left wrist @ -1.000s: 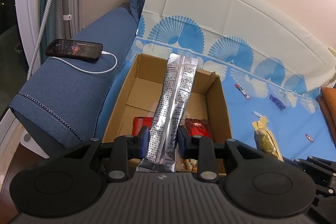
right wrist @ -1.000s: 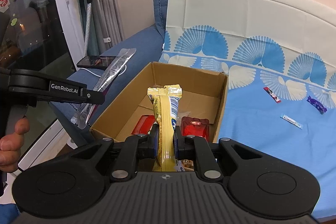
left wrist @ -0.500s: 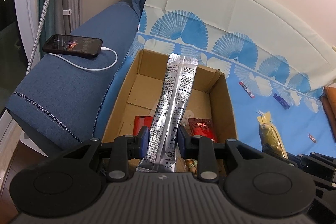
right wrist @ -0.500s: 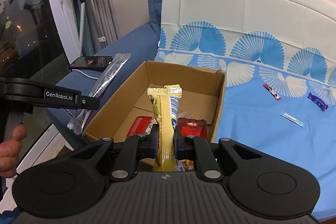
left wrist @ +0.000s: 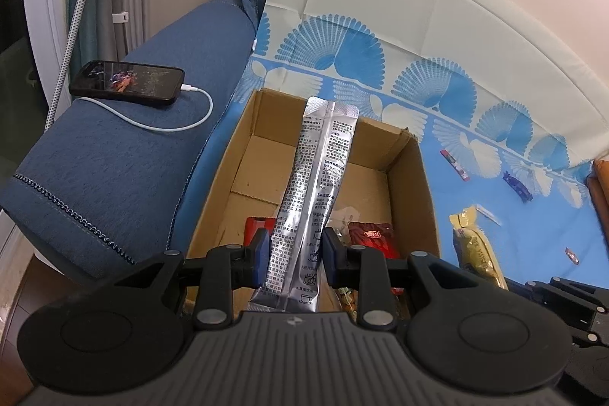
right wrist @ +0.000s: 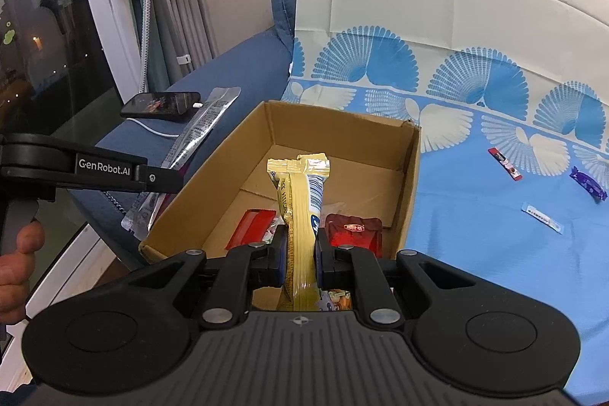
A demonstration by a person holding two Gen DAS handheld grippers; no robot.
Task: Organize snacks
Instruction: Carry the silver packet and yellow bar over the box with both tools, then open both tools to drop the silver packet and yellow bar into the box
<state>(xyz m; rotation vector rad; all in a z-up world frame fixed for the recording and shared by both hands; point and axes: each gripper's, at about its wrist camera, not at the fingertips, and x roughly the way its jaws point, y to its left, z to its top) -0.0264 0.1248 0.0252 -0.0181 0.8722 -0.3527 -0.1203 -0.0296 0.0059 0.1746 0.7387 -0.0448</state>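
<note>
My left gripper (left wrist: 295, 253) is shut on a long silver packet (left wrist: 323, 170), which stands up over the open cardboard box (left wrist: 415, 200). In the right wrist view my right gripper (right wrist: 300, 250) is shut on a yellow packet (right wrist: 300, 200), held above the near end of the same box (right wrist: 409, 193). Two red packets (right wrist: 354, 229) (right wrist: 251, 229) and some small snacks lie on the box floor. From the right wrist view the left gripper (right wrist: 163, 179) shows beside the box's left wall with its silver packet (right wrist: 201, 128). The yellow packet (left wrist: 474, 250) appears right of the box in the left wrist view.
A phone (left wrist: 127, 83) on a white charging cable lies on the blue sofa arm left of the box. Small wrapped sweets (right wrist: 504, 163) (right wrist: 588, 182) (right wrist: 540, 217) are scattered on the blue patterned cloth to the right. A person's hand (right wrist: 15, 261) holds the left gripper's handle.
Both grippers have come forward and slightly lower toward the box, which now looks larger in both views. Each still holds its packet as before.
</note>
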